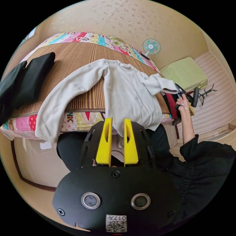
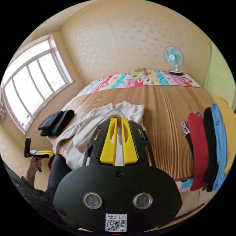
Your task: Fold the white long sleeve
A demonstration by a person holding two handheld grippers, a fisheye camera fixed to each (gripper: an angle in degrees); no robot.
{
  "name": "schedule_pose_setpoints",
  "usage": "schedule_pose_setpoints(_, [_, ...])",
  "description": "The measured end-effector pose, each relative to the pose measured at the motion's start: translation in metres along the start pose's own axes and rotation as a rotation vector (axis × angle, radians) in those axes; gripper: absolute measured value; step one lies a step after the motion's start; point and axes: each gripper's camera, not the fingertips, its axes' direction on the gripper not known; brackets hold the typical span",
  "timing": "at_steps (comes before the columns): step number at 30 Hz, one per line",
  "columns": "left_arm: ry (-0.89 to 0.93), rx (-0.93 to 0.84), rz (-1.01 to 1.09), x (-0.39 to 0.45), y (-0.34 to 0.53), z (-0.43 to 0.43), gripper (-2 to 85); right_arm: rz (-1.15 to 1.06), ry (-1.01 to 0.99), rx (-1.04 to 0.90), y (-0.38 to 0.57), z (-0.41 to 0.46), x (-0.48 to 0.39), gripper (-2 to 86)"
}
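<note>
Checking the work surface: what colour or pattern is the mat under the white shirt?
Brown, finely striped mat, clearest in the right gripper view.

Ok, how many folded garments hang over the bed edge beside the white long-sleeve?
5 I can make out, in a row in the right gripper view: patterned black-and-white piece, red, black, blue, yellow. Overlaps may hide more.
</note>
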Motion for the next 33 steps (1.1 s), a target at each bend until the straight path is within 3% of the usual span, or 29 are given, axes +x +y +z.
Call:
schedule_pose_setpoints(2, [-0.044,0.047,-0.026,-0.010,-0.002,-0.002,8.0,0.210,0.272,0.081,0.031,-0.042,0.066,2.7])
schedule_pose_setpoints(6, [-0.053,0.066,0.009,-0.004,-0.026,0.006,8.3,0.125,0.406,-0.054,0.073,-0.037,0.067,2.0])
schedule_pose_setpoints(9, [-0.064,0.037,0.024,0.002,-0.063,0.033,7.6,-0.108,0.285,-0.151,0.097,0.004,0.011,1.7])
schedule_pose_setpoints(11, [-0.182,-0.019,0.026,0.003,-0.095,0.067,3.5,-0.245,0.090,-0.307,0.108,0.054,-0.036,1.2])
schedule_pose_setpoints(13, [-0.343,-0.139,0.053,-0.003,-0.106,0.099,1.1,-0.307,0.056,-0.399,0.120,0.088,-0.063,0.8])
schedule_pose_setpoints(15, [-0.360,-0.099,0.086,-0.008,-0.099,0.090,0.3,-0.344,0.081,-0.512,0.137,0.119,-0.082,0.6])
schedule_pose_setpoints(18, [-0.384,-0.063,0.095,-0.032,-0.074,0.055,-0.2,-0.327,0.133,-0.433,0.157,0.106,-0.098,0.5])
schedule_pose_setpoints(21, [-0.368,-0.011,0.045,-0.075,-0.044,0.016,-0.3,-0.342,-0.017,-0.427,0.175,0.087,-0.105,0.4])
schedule_pose_setpoints(25, [-0.117,-0.019,-0.179,-0.164,-0.035,-0.049,0.3,-0.451,-0.059,-0.395,0.193,0.073,-0.110,0.4])
schedule_pose_setpoints(28, [0.107,0.154,-0.427,-0.235,-0.002,-0.116,2.2,-0.405,-0.102,-0.420,0.189,0.071,-0.101,0.4])
schedule_pose_setpoints(30, [0.229,0.233,-0.605,-0.276,0.030,-0.145,9.2,-0.348,-0.146,-0.422,0.187,0.070,-0.091,0.4])
schedule_pose_setpoints(33, [0.571,0.360,-0.904,-0.337,0.089,-0.161,14.8,-0.312,-0.199,-0.407,0.190,0.066,-0.079,0.4])
